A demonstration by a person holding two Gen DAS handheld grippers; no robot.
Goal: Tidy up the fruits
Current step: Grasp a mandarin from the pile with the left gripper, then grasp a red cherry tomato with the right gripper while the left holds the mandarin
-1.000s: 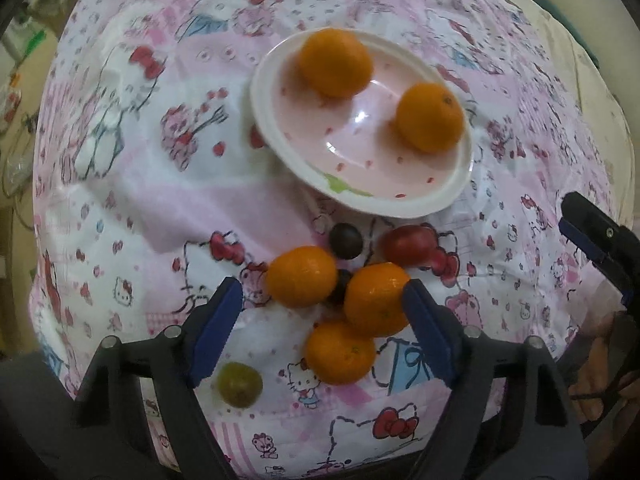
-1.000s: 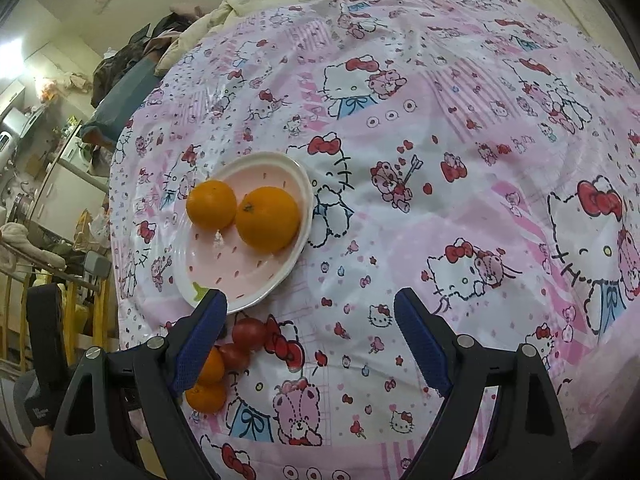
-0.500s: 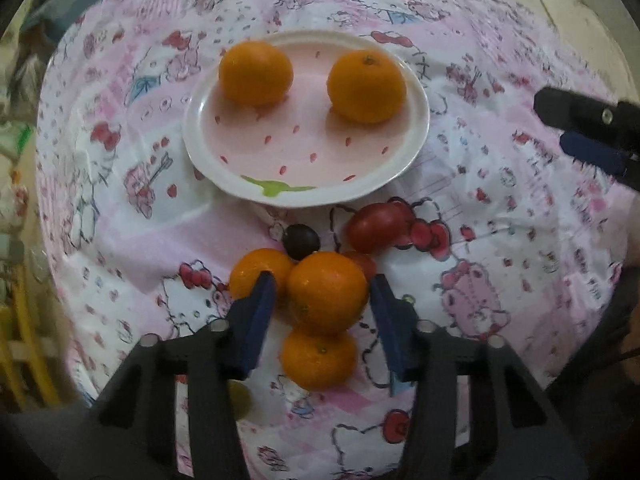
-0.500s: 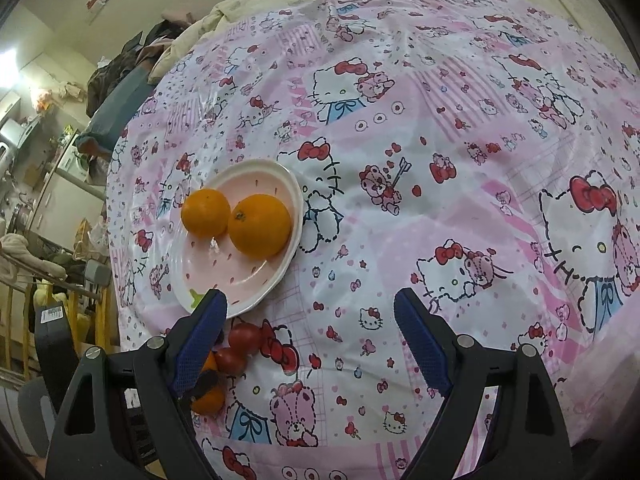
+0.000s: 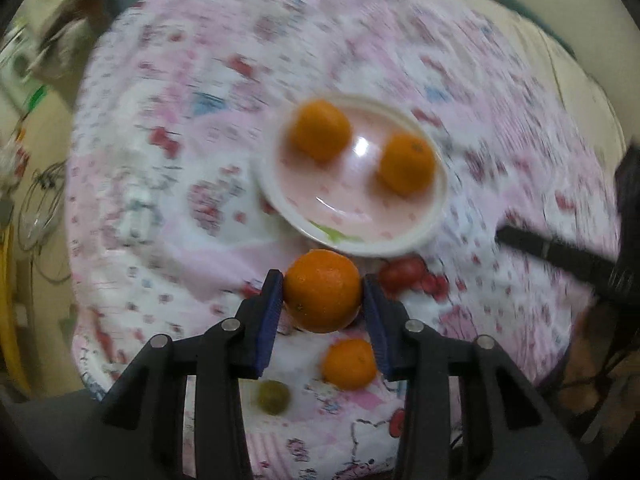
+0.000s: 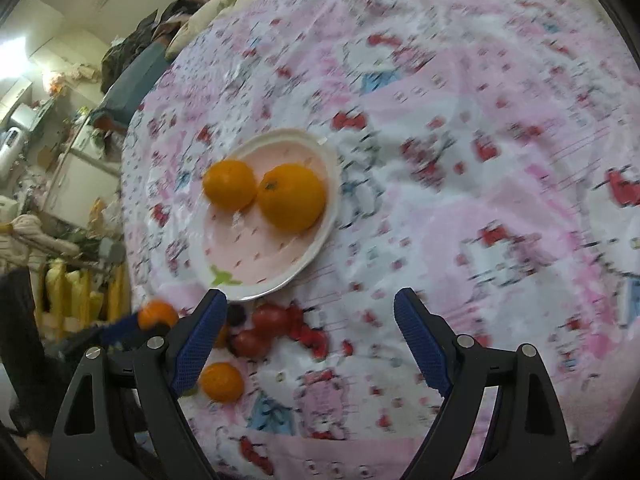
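My left gripper [image 5: 323, 294] is shut on an orange [image 5: 323, 297] and holds it above the cloth, just short of the pink plate [image 5: 436, 216]. The plate holds two oranges [image 5: 320, 129] [image 5: 406, 163]. Another orange [image 5: 349, 364], a red fruit [image 5: 401, 275] and a green fruit [image 5: 273, 397] lie on the cloth below. In the right wrist view the plate [image 6: 332, 200] holds the same two oranges [image 6: 291, 196]; red fruits [image 6: 270, 320] and an orange [image 6: 221, 381] lie near it. My right gripper [image 6: 308, 340] is open and empty. The left gripper with its orange [image 6: 157, 314] shows at the left.
The table is covered by a pink Hello Kitty cloth [image 6: 480, 184]. A dark fruit [image 6: 237, 313] lies by the plate's rim. Household clutter [image 6: 48, 168] stands beyond the table's left edge. The right gripper's dark arm [image 5: 568, 260] crosses the right side of the left wrist view.
My left gripper closed on one orange from the pile and lifted it toward the plate. My right gripper stayed open and moved closer to the plate and fruits.
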